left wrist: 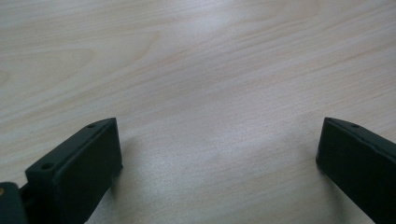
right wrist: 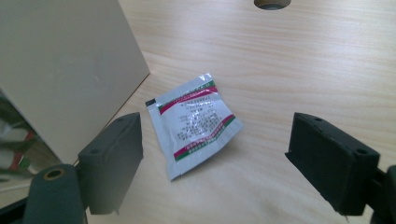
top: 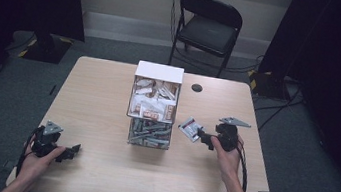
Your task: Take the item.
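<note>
A small white sachet (right wrist: 194, 122) with red and green stripes lies flat on the wooden table (top: 103, 91), just right of the sachet box (top: 153, 105). In the high view the sachet (top: 190, 128) sits right in front of my right gripper (top: 204, 138). In the right gripper view, that gripper (right wrist: 217, 140) stands open, its pads apart from the sachet, which lies a little beyond and between them. My left gripper (top: 71, 152) rests near the table's front left corner. Its jaws are wide open over bare wood, so the left gripper (left wrist: 219, 149) holds nothing.
The box has a white upper bin full of several sachets and a clear lower part with more; its beige side wall (right wrist: 65, 70) stands close to my right gripper's left jaw. A round cable hole (top: 197, 87) lies behind. A black folding chair (top: 208, 25) stands beyond the table.
</note>
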The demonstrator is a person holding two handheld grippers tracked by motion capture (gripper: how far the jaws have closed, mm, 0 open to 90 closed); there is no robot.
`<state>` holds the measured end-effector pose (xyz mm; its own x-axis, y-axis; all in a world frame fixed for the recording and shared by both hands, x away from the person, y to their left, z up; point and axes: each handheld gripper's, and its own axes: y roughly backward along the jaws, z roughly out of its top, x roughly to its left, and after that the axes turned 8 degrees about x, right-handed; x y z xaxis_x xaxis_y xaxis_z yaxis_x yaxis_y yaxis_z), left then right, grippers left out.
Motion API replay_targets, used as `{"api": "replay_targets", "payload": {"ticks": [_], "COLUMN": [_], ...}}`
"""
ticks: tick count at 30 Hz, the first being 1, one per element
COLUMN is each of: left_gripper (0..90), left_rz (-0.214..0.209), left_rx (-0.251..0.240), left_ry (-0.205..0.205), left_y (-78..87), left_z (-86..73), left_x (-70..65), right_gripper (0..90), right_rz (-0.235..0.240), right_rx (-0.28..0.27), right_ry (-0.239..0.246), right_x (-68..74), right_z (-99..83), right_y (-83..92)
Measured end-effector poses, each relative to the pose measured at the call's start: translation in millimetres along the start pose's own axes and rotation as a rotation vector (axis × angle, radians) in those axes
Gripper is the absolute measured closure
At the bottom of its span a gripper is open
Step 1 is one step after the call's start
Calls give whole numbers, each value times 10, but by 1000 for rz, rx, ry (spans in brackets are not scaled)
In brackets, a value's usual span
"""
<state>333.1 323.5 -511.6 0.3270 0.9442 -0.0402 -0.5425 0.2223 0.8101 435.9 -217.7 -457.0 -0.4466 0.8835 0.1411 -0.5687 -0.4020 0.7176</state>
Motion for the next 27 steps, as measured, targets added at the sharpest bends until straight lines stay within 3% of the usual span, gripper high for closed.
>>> {"api": "replay_targets", "payload": {"ticks": [10, 18, 22, 27], "left_gripper": [0, 0, 0, 0], "left_rz": [5, 7, 6, 8], "left_rx": [0, 2, 1, 2], "left_ry": [8, 9, 9, 10], "left_y": [-3, -2, -3, -3], "left_z": [4, 5, 5, 5], "left_x": [-8, -10, -9, -10], "right_gripper": [159, 147, 147, 147], "right_rz": [-6, -70, -101, -129], "right_rx": [-1, 16, 36, 103], "right_ry": [-9, -27, -41, -36], "right_x": [-34, -150, -201, -263], "right_z": [-208, -454, -628, -815], "right_y": [356, 581, 653, 701]}}
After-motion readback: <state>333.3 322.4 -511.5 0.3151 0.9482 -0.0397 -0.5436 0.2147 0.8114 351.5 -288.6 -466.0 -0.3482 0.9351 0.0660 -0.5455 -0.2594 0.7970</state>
